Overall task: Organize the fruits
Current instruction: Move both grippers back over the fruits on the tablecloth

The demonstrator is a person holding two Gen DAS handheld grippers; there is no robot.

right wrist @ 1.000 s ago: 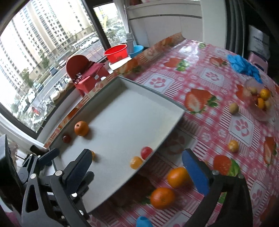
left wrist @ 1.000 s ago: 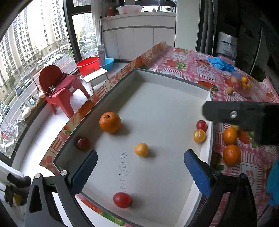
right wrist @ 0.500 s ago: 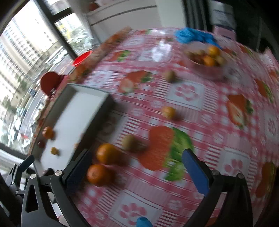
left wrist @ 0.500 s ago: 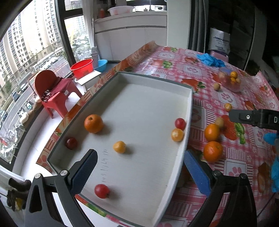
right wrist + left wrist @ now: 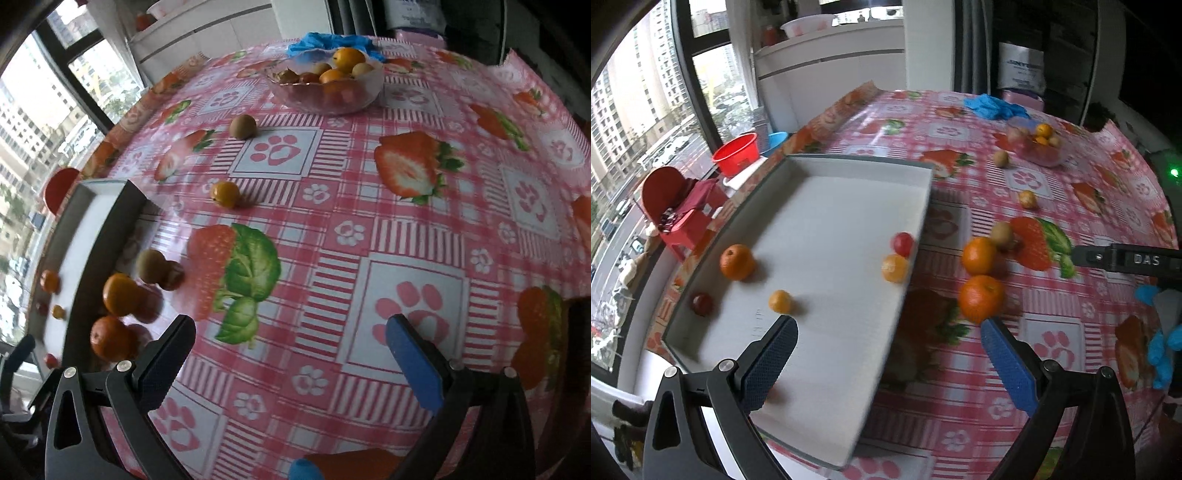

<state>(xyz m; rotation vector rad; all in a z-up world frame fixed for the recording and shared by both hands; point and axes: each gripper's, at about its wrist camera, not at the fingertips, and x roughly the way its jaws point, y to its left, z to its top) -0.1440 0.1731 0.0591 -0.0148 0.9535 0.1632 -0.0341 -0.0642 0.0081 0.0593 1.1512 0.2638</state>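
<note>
Your right gripper hangs wide open and empty over the tablecloth; the loose oranges lie off to its left, just beside the white tray (a kiwi touches them). Your left gripper, also spread and empty, sits nearer, with one orange just ahead of its right finger.

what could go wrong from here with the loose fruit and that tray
Two oranges lie close against the white tray wall, so a finger reaching for them may knock the wall or bump one orange away. The kiwi and small yellow fruit lie loose on the slick tablecloth and could roll if nudged. Both views are blurred, so aim may be off.
</note>
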